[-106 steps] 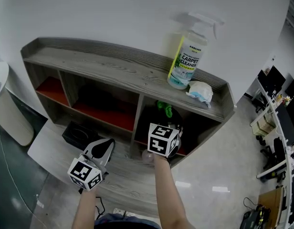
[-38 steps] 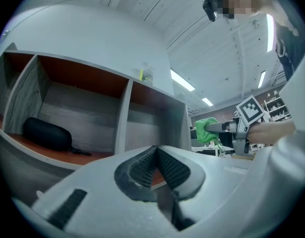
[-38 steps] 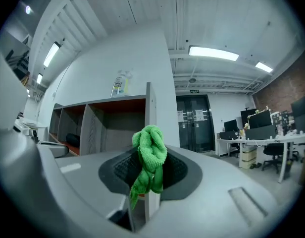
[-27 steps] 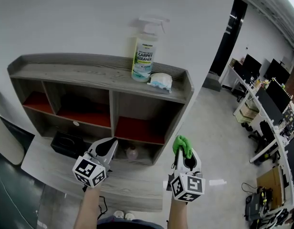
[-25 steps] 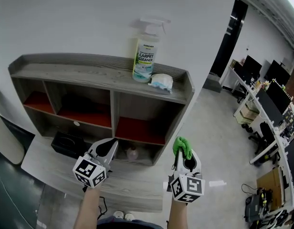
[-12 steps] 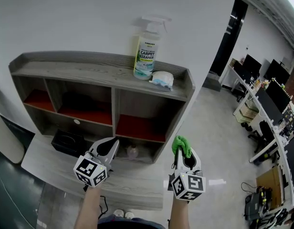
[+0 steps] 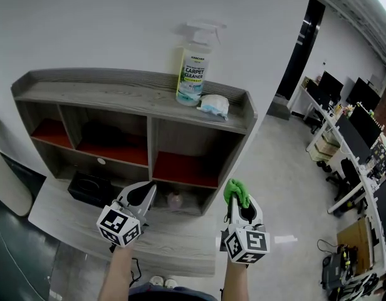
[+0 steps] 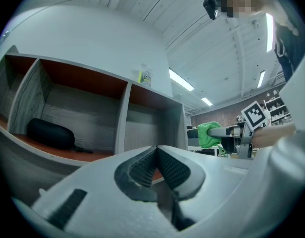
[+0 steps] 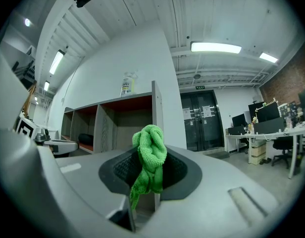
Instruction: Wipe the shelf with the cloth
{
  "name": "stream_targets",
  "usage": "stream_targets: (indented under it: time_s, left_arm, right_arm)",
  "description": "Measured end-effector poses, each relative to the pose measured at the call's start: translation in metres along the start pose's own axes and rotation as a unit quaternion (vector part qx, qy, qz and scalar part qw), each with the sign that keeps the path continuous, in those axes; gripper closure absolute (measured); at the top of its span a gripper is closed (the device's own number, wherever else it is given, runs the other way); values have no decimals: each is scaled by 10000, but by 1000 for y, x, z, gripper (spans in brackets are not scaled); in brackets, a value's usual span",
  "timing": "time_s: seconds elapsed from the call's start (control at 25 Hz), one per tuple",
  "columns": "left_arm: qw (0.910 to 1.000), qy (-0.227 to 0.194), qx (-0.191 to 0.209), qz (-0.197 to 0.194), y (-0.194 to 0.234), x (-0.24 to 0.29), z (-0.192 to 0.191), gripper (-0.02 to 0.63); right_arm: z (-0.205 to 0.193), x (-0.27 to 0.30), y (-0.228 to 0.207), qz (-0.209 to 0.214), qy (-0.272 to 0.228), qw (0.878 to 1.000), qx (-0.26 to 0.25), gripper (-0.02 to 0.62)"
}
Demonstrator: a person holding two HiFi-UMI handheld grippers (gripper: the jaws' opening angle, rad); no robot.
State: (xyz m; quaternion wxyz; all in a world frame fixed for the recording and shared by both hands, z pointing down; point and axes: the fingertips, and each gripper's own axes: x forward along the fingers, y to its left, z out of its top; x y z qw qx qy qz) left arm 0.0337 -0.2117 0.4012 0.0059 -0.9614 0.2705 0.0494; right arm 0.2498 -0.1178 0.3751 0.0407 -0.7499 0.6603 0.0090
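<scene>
Head view: my right gripper (image 7: 235, 198) pinches the green cloth (image 7: 234, 191) and hangs out in front of the right end of the shelf (image 7: 118, 93), apart from it. Four seconds ago it was reaching into the lower right compartment, and over the last second it has hardly shifted. My left gripper (image 7: 145, 192) hovers before the bottom board, much as before. A spray bottle (image 7: 194, 68) and a white pack (image 7: 213, 105) stand on the top board. Left gripper view: my fingers are pressed together on nothing, and a black case (image 8: 50, 133) lies in a compartment beyond them. Right gripper view: my fingers clamp the cloth, which bunches above them and hangs down between them.
</scene>
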Motion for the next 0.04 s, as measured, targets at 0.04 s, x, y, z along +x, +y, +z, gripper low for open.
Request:
stream_targets:
  time_s: [0.04]
  left_arm:
    - [10000, 3, -1, -1, 0, 0, 0, 607]
  right_arm:
    - [0, 0, 1, 7, 4, 10000, -7, 495]
